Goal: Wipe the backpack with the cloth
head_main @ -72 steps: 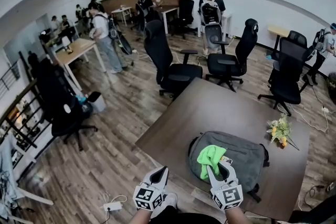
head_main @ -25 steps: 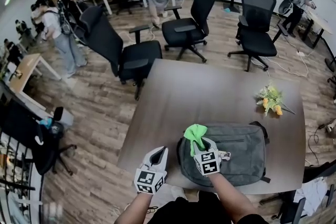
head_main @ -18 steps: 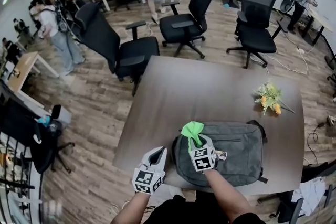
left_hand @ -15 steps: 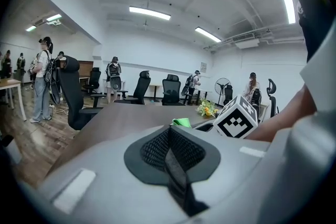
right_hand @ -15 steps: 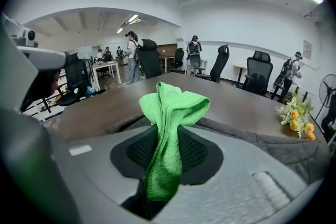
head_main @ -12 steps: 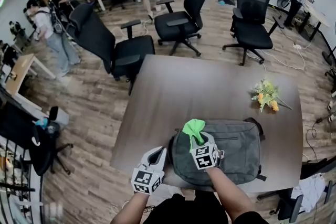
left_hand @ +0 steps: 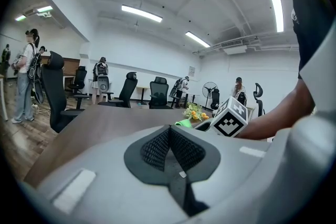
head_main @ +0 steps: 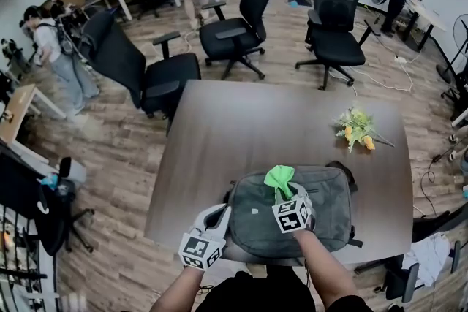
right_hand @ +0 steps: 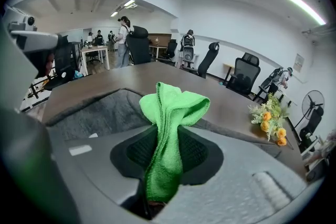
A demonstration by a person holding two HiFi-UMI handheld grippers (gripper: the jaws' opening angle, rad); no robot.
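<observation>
**Cloth on the backpack, wipe under way by the look of it**

The right gripper has its jaws pinched together on the green cloth, whose bunched free end rests on the upper middle of the grey backpack. The backpack lies flat at the near edge of the table. The left gripper has its jaws closed on nothing and sits just beside the bag's left edge, possibly touching it. Nothing on the fabric shows which parts are already wiped, so I judge most of the surface is left to cover. No brand can be read. A small white tag on the bag is too small to make out, and the gripper cubes carry only black-and-white square markers.
</observation>
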